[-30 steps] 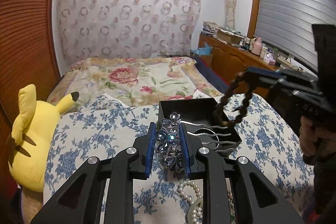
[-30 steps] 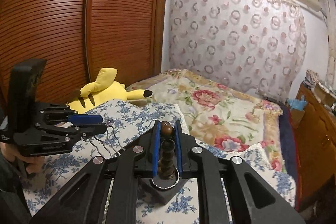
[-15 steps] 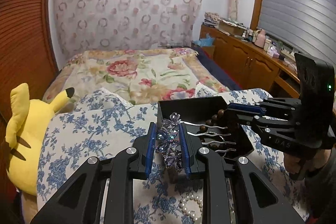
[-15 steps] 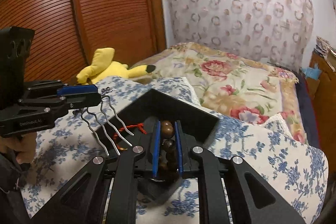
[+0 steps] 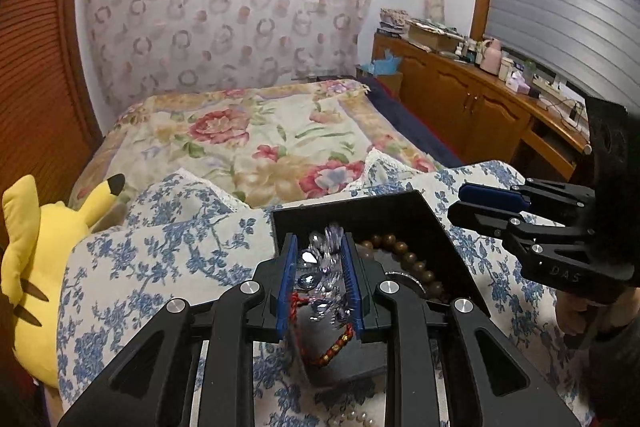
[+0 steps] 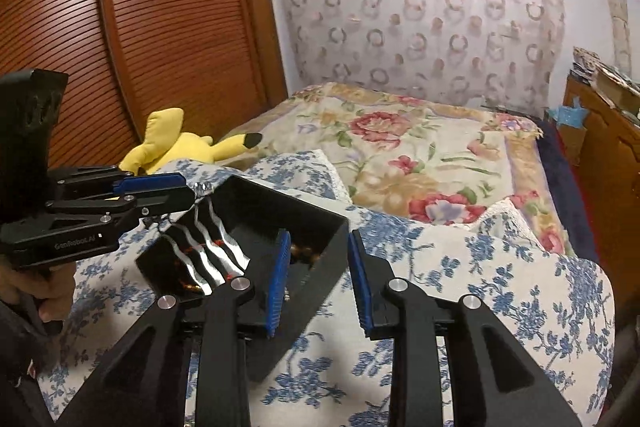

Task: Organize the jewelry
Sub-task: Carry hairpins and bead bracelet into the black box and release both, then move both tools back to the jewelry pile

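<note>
A black open box [image 5: 404, 211] stands on the blue floral bedspread; it also shows in the right wrist view [image 6: 316, 251]. My left gripper [image 5: 320, 283] is shut on a crystal hair comb [image 5: 322, 267] and holds it over the box. The comb's wavy silver prongs [image 6: 208, 255] point down into the box. A brown bead bracelet [image 5: 412, 263] and a red bead bracelet [image 5: 336, 345] lie inside the box. My right gripper [image 6: 318, 281] is open and empty at the box's near right wall. It also shows in the left wrist view [image 5: 480, 205], right of the box.
A yellow plush toy [image 5: 36, 267] lies left of the box; it also shows in the right wrist view [image 6: 176, 143]. A pearl string [image 5: 356, 417] lies on the bedspread near me. A wooden sideboard [image 5: 480, 107] with clutter runs along the right wall.
My right gripper let the brown bead bracelet fall into the box, opened and drew back. My left gripper moved the comb forward and down over the box.
</note>
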{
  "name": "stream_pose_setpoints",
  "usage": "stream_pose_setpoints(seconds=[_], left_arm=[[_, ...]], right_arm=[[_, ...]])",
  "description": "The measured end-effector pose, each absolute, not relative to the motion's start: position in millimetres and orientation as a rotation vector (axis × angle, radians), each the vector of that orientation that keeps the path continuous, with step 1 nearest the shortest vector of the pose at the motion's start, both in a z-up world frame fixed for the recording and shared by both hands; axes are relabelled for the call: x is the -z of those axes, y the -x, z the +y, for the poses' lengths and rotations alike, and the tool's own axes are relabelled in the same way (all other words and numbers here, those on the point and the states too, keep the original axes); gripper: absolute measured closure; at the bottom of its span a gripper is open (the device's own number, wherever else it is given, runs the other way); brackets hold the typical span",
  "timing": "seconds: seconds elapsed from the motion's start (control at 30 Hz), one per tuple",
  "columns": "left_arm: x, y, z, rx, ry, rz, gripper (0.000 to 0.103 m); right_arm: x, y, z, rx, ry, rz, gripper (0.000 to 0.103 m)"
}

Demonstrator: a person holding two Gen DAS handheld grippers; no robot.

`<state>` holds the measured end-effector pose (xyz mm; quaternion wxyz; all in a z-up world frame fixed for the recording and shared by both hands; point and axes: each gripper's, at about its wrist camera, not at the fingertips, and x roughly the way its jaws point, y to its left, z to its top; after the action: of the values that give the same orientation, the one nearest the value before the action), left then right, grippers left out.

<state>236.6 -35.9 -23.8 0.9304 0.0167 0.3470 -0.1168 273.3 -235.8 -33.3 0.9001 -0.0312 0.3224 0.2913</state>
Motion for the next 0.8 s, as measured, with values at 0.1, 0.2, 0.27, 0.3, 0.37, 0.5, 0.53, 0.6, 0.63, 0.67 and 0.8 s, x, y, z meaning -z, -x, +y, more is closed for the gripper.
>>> stream_pose_setpoints(seconds=[0.1,0.2,0.27,0.3,0.37,0.5,0.53,0.6,0.63,0.67,0.8], left_arm=[[26,-238,-41,0.238,-0.048,0.709,0.082],[26,-238,-44,0.242,-0.052,0.701,0.082],[26,-236,-43,0.24,-0.049,0.697,0.082],[26,-234,-42,0.24,-0.043,0.697,0.082],[25,-230,-40,0.238,-0.04,0.698,0.08],[21,-212,-34,0.235,-0.039,0.698,0.076],[21,-206,-32,0.235,-0.044,0.699,0.076],[23,-193,-29,0.234,-0.053,0.703,0.075],[24,-189,-28,0.235,-0.054,0.707,0.074],[26,-183,-27,0.236,-0.054,0.712,0.072],[38,-156,-21,0.241,-0.053,0.743,0.068]], right_arm=[[36,-275,-235,-0.596,0.077,0.669,0.071],[38,-274,-234,-0.59,0.092,0.666,0.071],[38,-273,-233,-0.586,0.095,0.663,0.071],[37,-272,-233,-0.585,0.095,0.661,0.071],[34,-271,-232,-0.586,0.098,0.651,0.071],[21,-261,-229,-0.595,0.102,0.622,0.071],[17,-257,-229,-0.599,0.1,0.616,0.071],[10,-250,-231,-0.602,0.105,0.603,0.071],[5,-243,-232,-0.603,0.108,0.594,0.071],[2,-239,-233,-0.606,0.108,0.59,0.071],[0,-214,-236,-0.613,0.125,0.593,0.071]])
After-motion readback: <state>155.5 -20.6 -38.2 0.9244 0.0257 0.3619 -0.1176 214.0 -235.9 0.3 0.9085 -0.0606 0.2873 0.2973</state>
